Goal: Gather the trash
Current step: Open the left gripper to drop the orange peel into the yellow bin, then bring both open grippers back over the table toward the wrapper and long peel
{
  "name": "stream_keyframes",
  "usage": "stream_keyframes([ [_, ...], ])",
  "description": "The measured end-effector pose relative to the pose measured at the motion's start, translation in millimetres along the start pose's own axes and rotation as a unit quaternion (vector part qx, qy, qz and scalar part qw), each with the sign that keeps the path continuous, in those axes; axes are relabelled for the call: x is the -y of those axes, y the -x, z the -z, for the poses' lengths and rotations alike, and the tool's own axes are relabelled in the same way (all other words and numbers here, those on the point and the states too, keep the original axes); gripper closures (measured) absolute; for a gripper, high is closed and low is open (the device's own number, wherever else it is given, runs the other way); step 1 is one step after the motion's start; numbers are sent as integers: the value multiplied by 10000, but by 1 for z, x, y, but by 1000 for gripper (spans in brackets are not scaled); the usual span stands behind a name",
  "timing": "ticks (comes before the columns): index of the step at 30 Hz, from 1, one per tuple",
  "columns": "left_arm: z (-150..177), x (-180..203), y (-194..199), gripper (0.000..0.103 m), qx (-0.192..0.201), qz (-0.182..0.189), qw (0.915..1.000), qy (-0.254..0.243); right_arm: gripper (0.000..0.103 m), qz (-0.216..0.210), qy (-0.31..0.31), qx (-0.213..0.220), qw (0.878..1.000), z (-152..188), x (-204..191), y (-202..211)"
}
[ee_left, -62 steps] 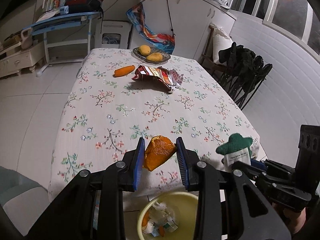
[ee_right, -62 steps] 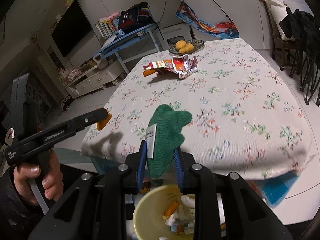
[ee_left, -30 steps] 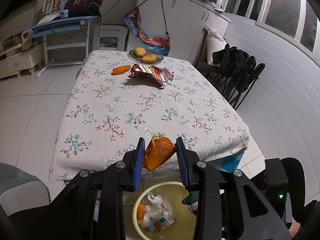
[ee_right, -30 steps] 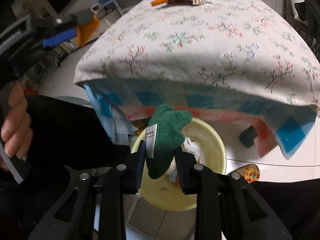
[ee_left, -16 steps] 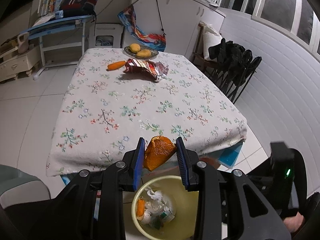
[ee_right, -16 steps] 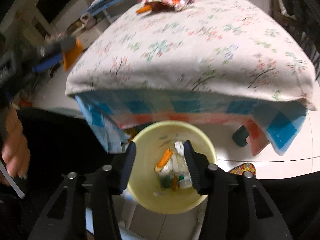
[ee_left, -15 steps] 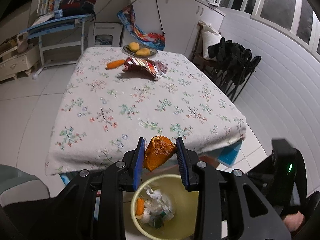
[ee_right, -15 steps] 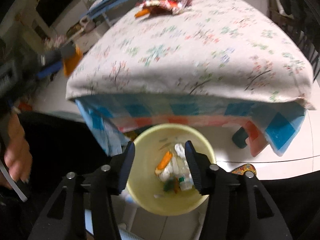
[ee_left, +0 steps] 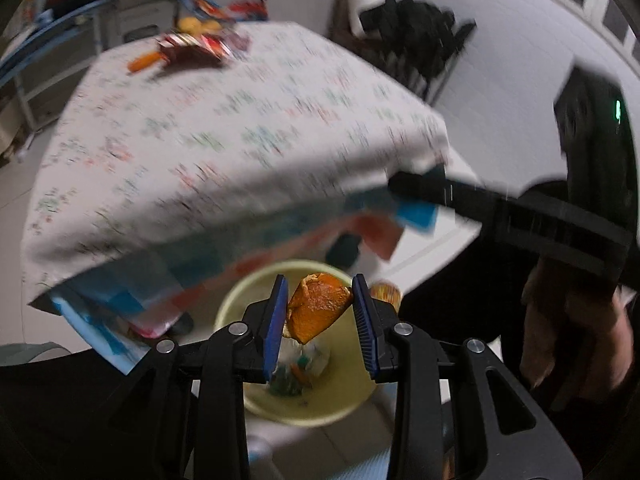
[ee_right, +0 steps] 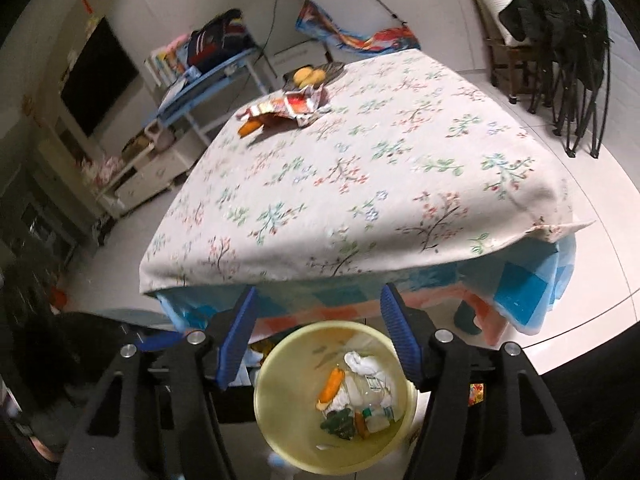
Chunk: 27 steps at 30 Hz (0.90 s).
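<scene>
Left gripper (ee_left: 319,314) clenched on orange peel (ee_left: 318,307), directly over yellow bin (ee_left: 352,404) — release straight down, clear of near rim. Right gripper (ee_right: 318,330) released, empty.

The yellow bin (ee_right: 280,432) sits on the floor right at the front edge of the bench (ee_right: 360,184), and its mouth is wide open from above, so there's a straight drop in, with the hanging cloth edge (ee_right: 520,300) as the only thing crowding it on the far side. Most of the bench top is bare, and what blocks a pass is all at the far end: the crumpled snack wrapper (ee_right: 296,106), the carrot (ee_right: 249,127) touching it, and the fruit plate (ee_right: 316,74) just behind. Off the right side, the dark folded chairs (ee_right: 568,60) stand well apart from the bench, leaving open floor between.
</scene>
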<state>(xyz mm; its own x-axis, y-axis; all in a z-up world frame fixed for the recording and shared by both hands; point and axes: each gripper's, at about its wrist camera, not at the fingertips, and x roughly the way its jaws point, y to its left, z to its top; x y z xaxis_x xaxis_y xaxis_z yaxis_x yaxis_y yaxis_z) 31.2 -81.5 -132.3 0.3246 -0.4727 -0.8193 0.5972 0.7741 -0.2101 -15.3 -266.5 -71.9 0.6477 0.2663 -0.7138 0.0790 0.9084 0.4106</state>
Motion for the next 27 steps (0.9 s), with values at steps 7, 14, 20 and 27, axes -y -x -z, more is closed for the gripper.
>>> stream_keyframes([
  [7, 6, 4, -9, 56, -217, -90, 9997, -92, 39, -7, -185, 57, 9998, 0, 5, -2],
  [14, 3, 2, -7, 47, -116, -320, 9994, -90, 36, 15, -193, 45, 9998, 0, 7, -1],
  [20, 0, 1, -5, 43, 6, -471, 9989, -72, 35, 26, -184, 27, 9998, 1, 8, -2],
  [27, -2, -3, 0, 37, 202, -703, 9973, -13, 34, 35, -156, 17, 9999, 2, 8, -2],
])
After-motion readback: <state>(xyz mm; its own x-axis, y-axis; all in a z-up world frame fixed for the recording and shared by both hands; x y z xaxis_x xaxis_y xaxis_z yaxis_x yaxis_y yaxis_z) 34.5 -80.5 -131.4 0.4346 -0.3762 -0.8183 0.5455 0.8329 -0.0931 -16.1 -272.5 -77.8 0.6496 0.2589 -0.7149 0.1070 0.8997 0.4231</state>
